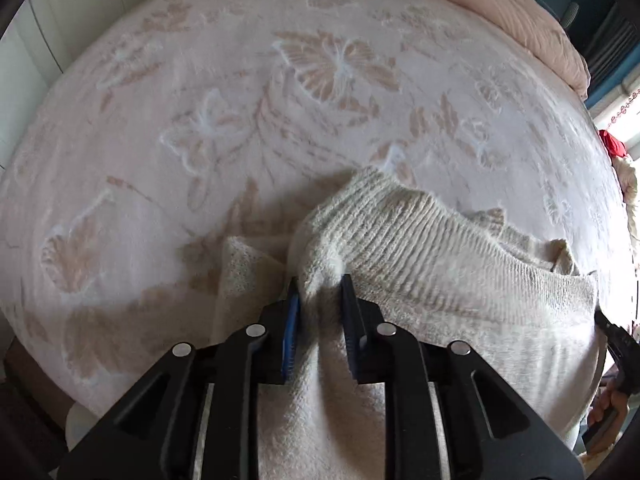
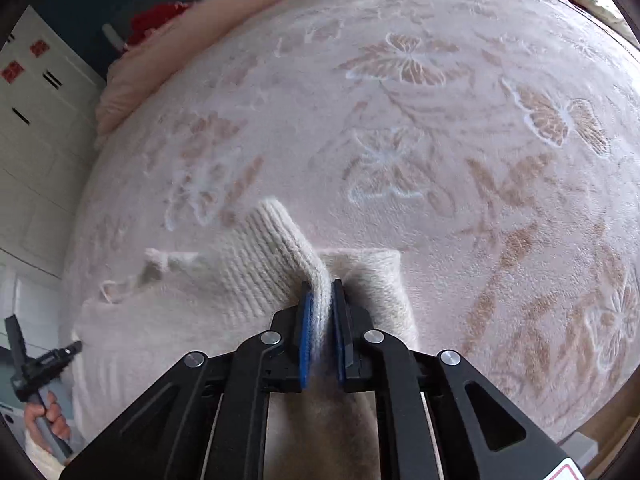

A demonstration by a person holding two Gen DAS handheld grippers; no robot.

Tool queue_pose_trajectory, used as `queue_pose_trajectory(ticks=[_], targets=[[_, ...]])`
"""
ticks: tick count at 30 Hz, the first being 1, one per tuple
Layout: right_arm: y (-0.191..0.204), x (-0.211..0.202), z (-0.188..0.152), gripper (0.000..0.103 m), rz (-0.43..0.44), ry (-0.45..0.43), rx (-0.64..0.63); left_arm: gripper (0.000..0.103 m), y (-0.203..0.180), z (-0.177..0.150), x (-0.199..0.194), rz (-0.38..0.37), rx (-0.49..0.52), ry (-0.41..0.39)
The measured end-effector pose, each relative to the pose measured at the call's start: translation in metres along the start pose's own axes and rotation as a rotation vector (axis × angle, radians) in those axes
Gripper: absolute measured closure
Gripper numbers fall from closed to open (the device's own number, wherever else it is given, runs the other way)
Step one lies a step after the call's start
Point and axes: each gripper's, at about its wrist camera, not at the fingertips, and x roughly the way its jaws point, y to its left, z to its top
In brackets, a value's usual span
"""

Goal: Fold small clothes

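The left gripper (image 1: 320, 292) is clamped on a bunched fold of the cream knit sweater (image 1: 420, 248), with fabric filling the narrow gap between its jaws and draping back under the tool. The right gripper (image 2: 320, 300) is likewise clenched on the sweater (image 2: 248, 272), pinching a ribbed edge between its blue pads (image 2: 307, 320). The garment hangs from both grips near the front edge of the bed, its ribbed cuff or hem (image 1: 368, 184) resting forward on the butterfly-patterned blanket (image 1: 280, 100). The step in hand appears to be carrying a held edge forward to lay a fold. To do this well, keep both grips level and evenly spaced so the edge stays taut, advance both tools together, and lower the fabric flat before releasing. A slack span between the grips risks a skewed crease. Beyond the blanket lies a pink duvet (image 1: 532, 20) at the far edge.
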Motion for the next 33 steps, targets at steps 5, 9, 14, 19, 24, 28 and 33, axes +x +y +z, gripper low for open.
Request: queue_pose_trajectory(ticks=[5,9,14,19,24,28,33], targets=[[0.043,-0.068,-0.027,0.078,0.066,-0.132,-0.087,0.066,-0.008,-0.015,-0.057,-0.090,-0.033,-0.088],[0.067,-0.029,-0.068,0.085,0.113,0.028,-0.143,0.065,-0.038,-0.041,-0.037,-0.105,0.037,-0.040],[0.085,-0.015,-0.087,0.087,0.038,0.061,-0.186,0.064,-0.052,-0.072,-0.005,-0.055,0.069,-0.024],[0.157,-0.033,-0.101,0.086,0.112,0.045,-0.391,0.061,-0.059,-0.076,-0.026,-0.086,0.065,-0.009],[0.188,0.020,-0.124,0.086,0.013,0.164,-0.485,0.060,-0.068,-0.096,-0.016,-0.032,0.113,0.038],[0.219,-0.015,-0.112,0.088,0.140,0.093,-0.488,0.055,-0.051,-0.107,-0.020,-0.032,0.087,0.046],[0.226,0.059,-0.120,0.087,0.025,0.239,-0.520,0.055,-0.042,-0.109,-0.022,-0.043,0.067,0.048]])
